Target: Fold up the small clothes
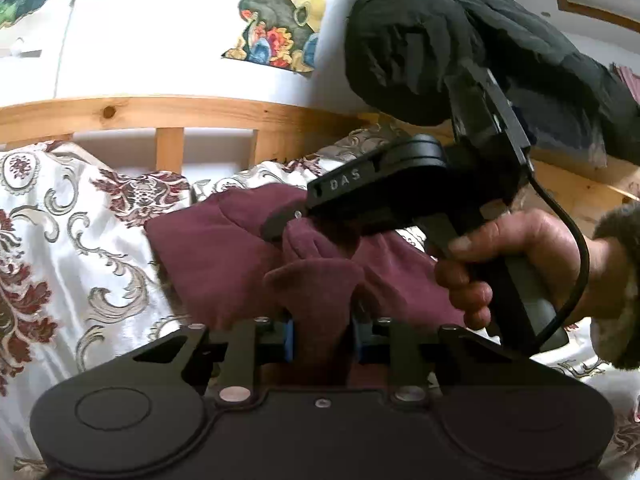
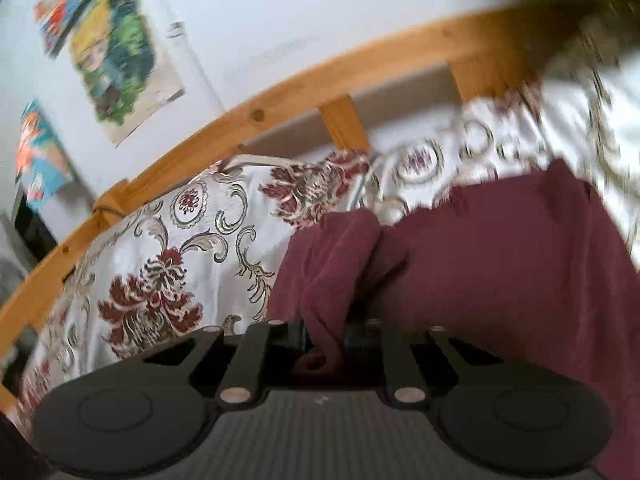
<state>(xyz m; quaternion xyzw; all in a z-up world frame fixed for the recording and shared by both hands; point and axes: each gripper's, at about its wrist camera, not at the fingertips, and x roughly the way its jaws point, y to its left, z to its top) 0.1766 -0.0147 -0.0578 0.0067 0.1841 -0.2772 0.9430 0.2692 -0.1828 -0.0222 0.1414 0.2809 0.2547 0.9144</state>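
Observation:
A small maroon garment (image 1: 216, 256) lies on a patterned bedspread (image 1: 76, 216). In the left wrist view my left gripper (image 1: 323, 336) sits at the bottom, its blue pads (image 1: 289, 340) pressed on a raised fold of the maroon cloth. Just beyond it, my right gripper (image 1: 286, 224), held by a person's hand (image 1: 500, 256), pinches another bunch of the same cloth at its fingertips. In the right wrist view the maroon garment (image 2: 480, 264) spreads to the right, and a fold of it runs down between the closed fingers of the right gripper (image 2: 324, 340).
A wooden bed rail (image 1: 180, 114) runs behind the bedspread, against a white wall with colourful posters (image 1: 276, 20). A black padded garment (image 1: 460, 40) hangs at the upper right. The right wrist view is blurred at its right side.

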